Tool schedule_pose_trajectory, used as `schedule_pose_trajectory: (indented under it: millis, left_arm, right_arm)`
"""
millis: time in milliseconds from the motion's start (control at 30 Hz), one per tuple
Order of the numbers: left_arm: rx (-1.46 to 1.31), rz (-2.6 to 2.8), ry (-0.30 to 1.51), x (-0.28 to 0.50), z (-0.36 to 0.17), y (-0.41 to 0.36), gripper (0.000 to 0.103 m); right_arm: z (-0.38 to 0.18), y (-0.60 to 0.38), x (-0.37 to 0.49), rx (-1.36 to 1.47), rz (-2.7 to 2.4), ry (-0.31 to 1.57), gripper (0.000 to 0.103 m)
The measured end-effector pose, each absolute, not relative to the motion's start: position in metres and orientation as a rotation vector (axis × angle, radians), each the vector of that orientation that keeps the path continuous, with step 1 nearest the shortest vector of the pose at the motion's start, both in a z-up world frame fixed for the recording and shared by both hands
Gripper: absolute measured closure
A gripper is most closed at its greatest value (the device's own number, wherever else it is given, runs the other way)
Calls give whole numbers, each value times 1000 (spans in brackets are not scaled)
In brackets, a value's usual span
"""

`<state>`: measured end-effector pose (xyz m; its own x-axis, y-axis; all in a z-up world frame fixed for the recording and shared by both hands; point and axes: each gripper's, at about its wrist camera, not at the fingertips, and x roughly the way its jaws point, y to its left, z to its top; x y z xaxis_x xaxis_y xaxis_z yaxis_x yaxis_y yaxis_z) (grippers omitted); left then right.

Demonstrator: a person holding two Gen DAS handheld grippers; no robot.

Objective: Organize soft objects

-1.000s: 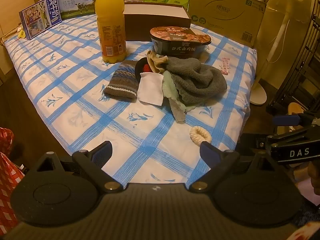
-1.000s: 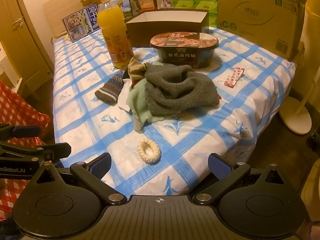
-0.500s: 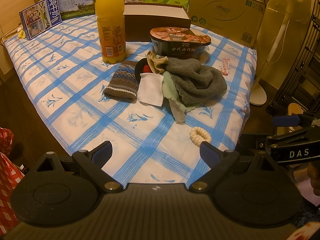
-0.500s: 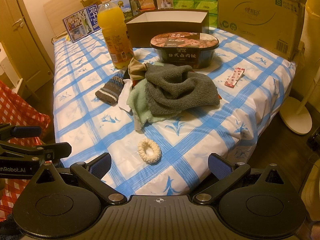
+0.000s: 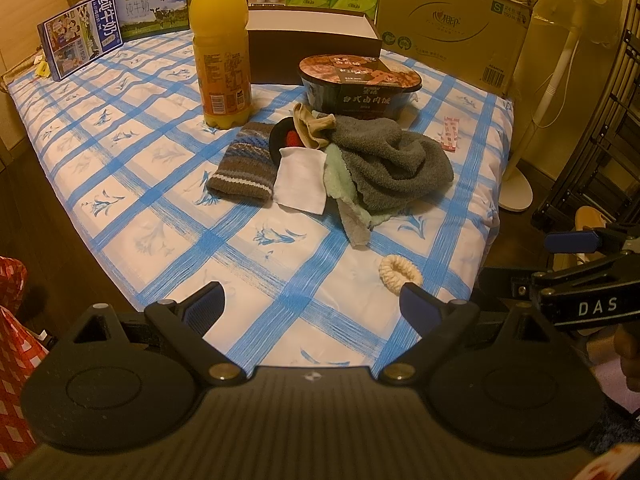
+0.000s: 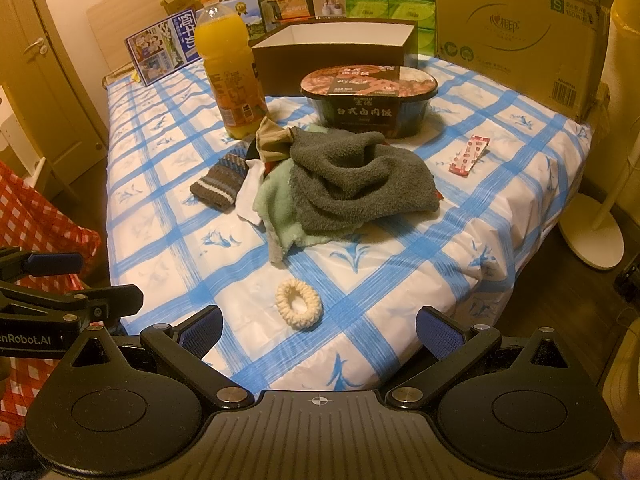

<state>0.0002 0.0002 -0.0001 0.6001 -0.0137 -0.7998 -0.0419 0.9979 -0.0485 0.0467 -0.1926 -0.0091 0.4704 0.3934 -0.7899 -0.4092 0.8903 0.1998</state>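
Now, grippers: two are seen, the left gripper (image 5: 312,300) and the right gripper (image 6: 318,326), both held spread wide with nothing between the fingers, at the near edge of the table (image 5: 152,216).
Soft pile: one heap is counted mid-table — one grey towel (image 5: 394,160) on top, one pale green cloth (image 5: 340,178) under it, one white cloth (image 5: 300,184), one striped knit piece (image 5: 246,164), one tan sock (image 5: 312,126).
Scrunchie: one cream scrunchie (image 6: 298,304) is seen apart from the heap, near the front edge, just ahead of the right gripper.
Hard items: one juice bottle (image 5: 220,44), one noodle bowl (image 5: 358,84), one open brown box (image 5: 312,46), one red sachet (image 6: 468,156).
Open room: bare checked cloth is noted left of the pile and between pile and grippers.
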Motion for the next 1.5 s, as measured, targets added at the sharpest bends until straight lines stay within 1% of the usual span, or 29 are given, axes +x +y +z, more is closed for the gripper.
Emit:
schedule_pose_trajectory:
  millis: [1300,1500]
  left_arm:
    - [-66,17,931,0,0,0,10]
    - [-66,17,932,4,-8,-6,10]
  right_arm:
    - [-12,-189,51,-16,494,966,0]
    - [-13,-187,51,-16,495,966,0]
